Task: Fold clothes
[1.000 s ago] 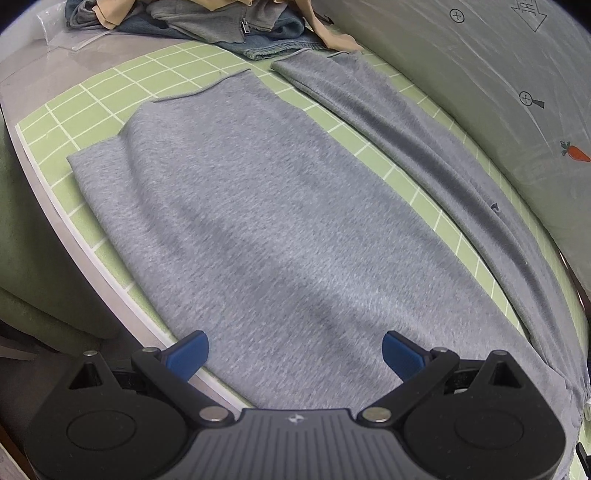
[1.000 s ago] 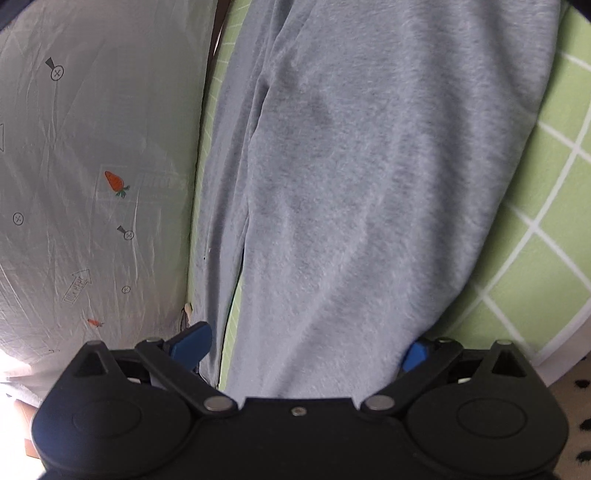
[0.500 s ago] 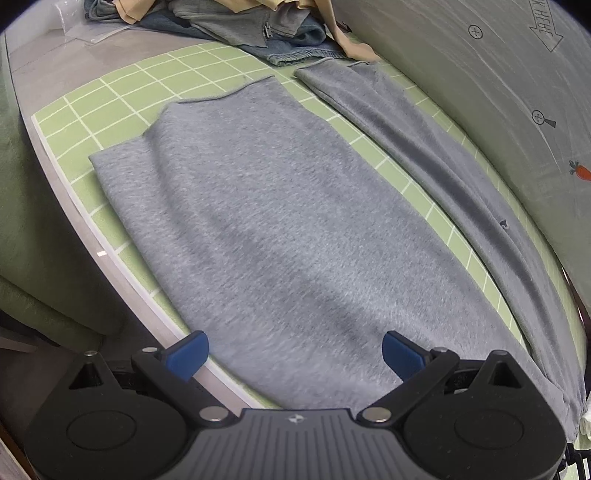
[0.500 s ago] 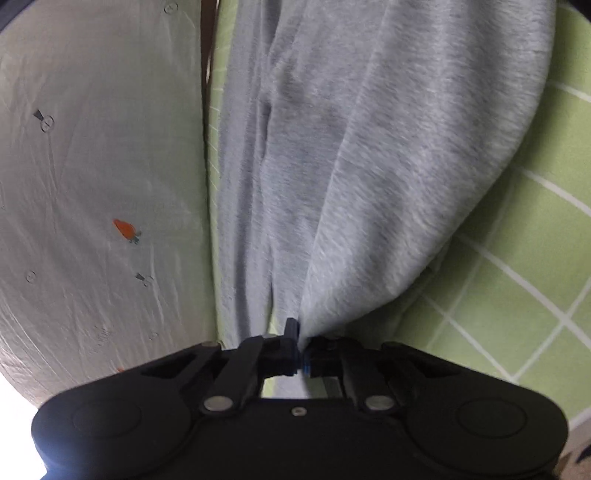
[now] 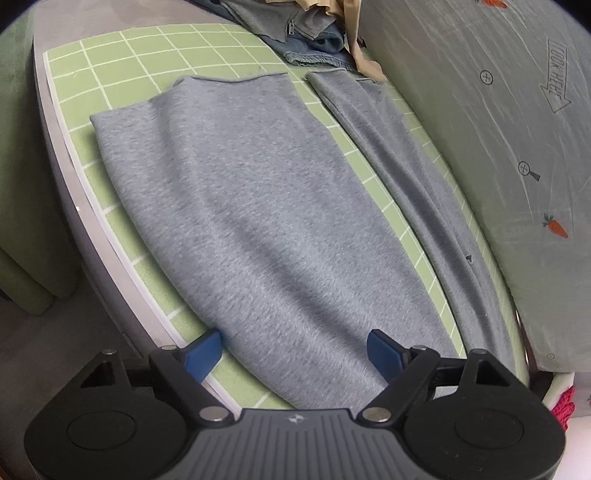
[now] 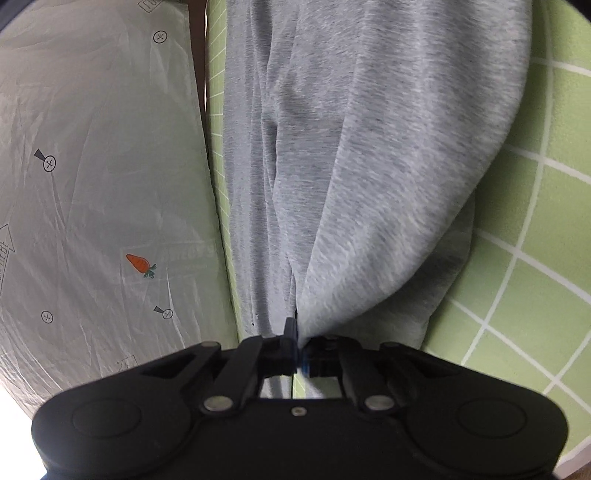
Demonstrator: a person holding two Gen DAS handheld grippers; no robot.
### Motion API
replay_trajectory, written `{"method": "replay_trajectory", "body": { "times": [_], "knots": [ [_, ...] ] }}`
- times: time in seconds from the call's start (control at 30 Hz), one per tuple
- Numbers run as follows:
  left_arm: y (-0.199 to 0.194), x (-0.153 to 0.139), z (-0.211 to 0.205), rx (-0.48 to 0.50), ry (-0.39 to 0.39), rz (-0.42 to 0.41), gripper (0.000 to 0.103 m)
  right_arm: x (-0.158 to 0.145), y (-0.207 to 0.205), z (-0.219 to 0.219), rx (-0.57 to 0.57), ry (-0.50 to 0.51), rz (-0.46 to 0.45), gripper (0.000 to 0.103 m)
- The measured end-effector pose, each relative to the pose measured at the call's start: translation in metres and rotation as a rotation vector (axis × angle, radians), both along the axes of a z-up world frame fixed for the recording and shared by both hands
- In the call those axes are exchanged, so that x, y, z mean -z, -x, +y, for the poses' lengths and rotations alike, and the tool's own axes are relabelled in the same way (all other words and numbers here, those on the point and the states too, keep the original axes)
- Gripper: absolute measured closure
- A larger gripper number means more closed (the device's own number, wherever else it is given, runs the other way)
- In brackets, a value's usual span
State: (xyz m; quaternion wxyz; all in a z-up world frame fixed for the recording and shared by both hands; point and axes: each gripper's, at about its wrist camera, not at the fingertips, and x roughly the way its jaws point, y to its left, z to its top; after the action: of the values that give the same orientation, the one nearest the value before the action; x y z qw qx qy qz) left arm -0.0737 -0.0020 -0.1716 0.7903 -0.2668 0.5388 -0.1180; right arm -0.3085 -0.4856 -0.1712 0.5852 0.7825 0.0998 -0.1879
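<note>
Right gripper pinching grey trousers for a fold

The right gripper (image 6: 297, 341) is clamping a lifted bunch of the soft grey fleece trousers (image 5: 258, 221), likely to carry it over; the left gripper (image 5: 293, 352) is hovering wide apart and empty above their near end. The trousers are lying spread on the green gridded mat (image 5: 122, 51), beside a carrot-printed plastic-wrapped bundle (image 5: 517, 147), with a heap of clothes (image 5: 306, 33) beyond their far end.
</note>
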Motion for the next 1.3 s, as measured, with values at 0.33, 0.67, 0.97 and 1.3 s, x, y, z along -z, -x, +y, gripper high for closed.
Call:
{"method": "replay_trajectory", "body": {
  "times": [0.33,0.67,0.97,1.3],
  "knots": [
    [-0.018,-0.001,0.01,-0.08,-0.013,-0.022,0.038,-0.018,0.012,-0.002,0.026,0.009,0.007,0.096],
    [-0.035,-0.002,0.022,-0.147,-0.089,-0.025,0.076,-0.033,0.055,-0.012,0.158,-0.007,0.036,0.09],
    [-0.035,0.002,0.036,-0.216,-0.094,-0.01,0.101,-0.02,0.074,-0.018,0.253,-0.008,0.091,0.085],
    [-0.041,-0.008,0.029,-0.204,-0.127,-0.037,0.101,0.023,0.144,-0.028,0.313,0.085,0.209,0.065]
  ]
}}
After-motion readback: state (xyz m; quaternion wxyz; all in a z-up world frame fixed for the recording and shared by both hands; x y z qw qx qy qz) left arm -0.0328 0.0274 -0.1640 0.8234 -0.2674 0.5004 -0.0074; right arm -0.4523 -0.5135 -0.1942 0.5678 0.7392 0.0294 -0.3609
